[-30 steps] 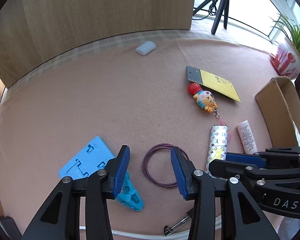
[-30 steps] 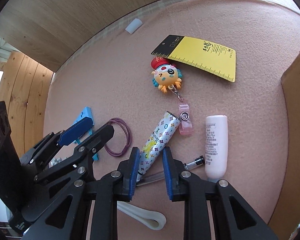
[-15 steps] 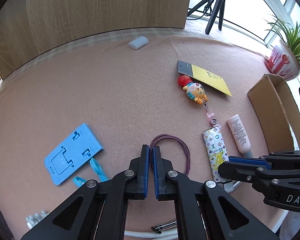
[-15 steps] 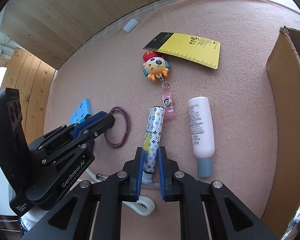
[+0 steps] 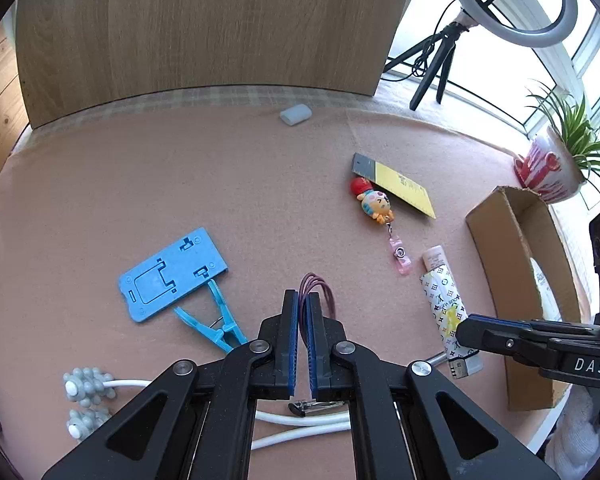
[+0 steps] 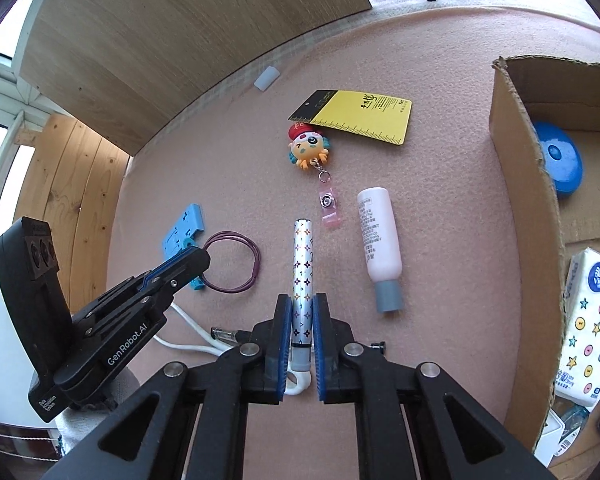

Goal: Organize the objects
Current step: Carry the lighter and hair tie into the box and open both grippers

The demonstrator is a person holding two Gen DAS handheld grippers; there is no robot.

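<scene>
The right tool [image 6: 302, 322] pinches the patterned tube [image 6: 303, 264] near its capped end; the tube projects forward between the blue pads, clear of the pink desk [image 6: 440, 200]. The jaws have just been closing on it. The left tool [image 5: 303, 312] is pressed together on the purple hair-tie loop [image 5: 318, 286], whose strands emerge bunched from the pad tips. In the right wrist view the loop [image 6: 236, 262] hangs open from that tool's tip.

Beneath the tools lie a white cord [image 5: 300, 420] and a small clear vial [image 6: 224, 334]. Left of the left tool a blue clip [image 5: 216, 320] lies touching a blue phone stand [image 5: 172, 276]. Right of the tube lies a pink bottle [image 6: 378, 240] with a grey cap.

Farther out, a cartoon badge reel [image 6: 310, 148] rests with its head touching a yellow ruler card [image 6: 360, 118]. An open cardboard box [image 6: 516, 184] stands at the right edge, holding a blue round object [image 6: 560, 164] and a tissue pack [image 6: 588, 328]. A small pale block [image 5: 296, 114] lies near the wooden panel [image 5: 204, 28].
</scene>
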